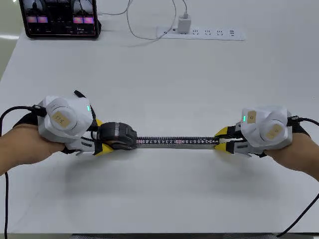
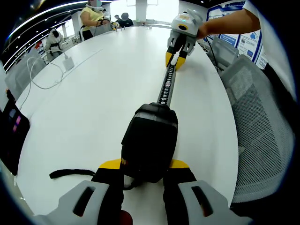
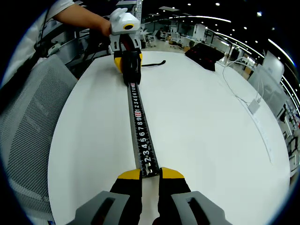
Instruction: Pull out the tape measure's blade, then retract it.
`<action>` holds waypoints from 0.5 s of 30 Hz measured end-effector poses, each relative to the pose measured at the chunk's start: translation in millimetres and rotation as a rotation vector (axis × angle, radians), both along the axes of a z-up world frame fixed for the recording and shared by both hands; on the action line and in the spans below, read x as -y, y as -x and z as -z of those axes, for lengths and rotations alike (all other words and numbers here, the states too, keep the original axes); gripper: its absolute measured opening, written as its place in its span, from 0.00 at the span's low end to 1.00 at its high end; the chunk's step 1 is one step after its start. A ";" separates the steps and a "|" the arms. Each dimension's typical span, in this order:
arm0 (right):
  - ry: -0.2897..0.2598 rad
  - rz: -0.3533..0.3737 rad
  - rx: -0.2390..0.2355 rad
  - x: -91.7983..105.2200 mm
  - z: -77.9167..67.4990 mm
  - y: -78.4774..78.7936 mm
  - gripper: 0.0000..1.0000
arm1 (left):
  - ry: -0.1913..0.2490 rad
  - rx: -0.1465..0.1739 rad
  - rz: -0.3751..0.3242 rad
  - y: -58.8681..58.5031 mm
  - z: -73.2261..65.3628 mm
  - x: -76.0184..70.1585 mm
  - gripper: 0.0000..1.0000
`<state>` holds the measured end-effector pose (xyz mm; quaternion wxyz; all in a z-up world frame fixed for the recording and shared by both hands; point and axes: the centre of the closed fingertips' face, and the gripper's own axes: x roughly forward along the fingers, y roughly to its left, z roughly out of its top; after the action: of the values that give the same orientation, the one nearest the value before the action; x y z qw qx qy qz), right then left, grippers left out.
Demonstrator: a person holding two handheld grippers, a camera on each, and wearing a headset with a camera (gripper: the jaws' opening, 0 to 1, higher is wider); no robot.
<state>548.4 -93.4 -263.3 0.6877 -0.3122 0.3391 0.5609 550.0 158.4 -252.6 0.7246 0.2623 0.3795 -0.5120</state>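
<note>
A black tape measure case (image 1: 117, 135) lies on the white table, and my left gripper (image 1: 102, 142) is shut on its rear end; up close the case (image 2: 150, 140) sits between the yellow-tipped jaws. The blade (image 1: 177, 141) stretches flat to the right, numbers up. My right gripper (image 1: 223, 140) is shut on the blade's end hook. In the right gripper view the blade (image 3: 139, 133) runs from my right gripper (image 3: 150, 175) up to the case (image 3: 131, 69). The left gripper view shows the blade (image 2: 167, 85) reaching the right gripper (image 2: 176, 59).
A dark tablet (image 1: 60, 19) stands at the table's far left. A white power strip (image 1: 202, 33) with a charger and cable lies at the far edge. A black strap (image 2: 70, 173) lies beside the case. Mesh chairs (image 2: 260, 131) stand along the near side.
</note>
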 end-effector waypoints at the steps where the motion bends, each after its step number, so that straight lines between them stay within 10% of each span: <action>1: 0.002 0.001 0.000 1.0 0.1 0.0 0.08 | 0.000 0.000 0.000 0.0 0.0 0.1 0.27; 15: 0.022 0.013 0.002 16.2 -1.2 -0.7 0.08 | 0.000 0.000 0.001 0.3 -0.1 0.1 0.27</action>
<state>549.1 -109.6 -262.1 0.6883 -0.3181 0.3465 0.5523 549.7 158.3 -252.5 0.7244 0.2624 0.3792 -0.5124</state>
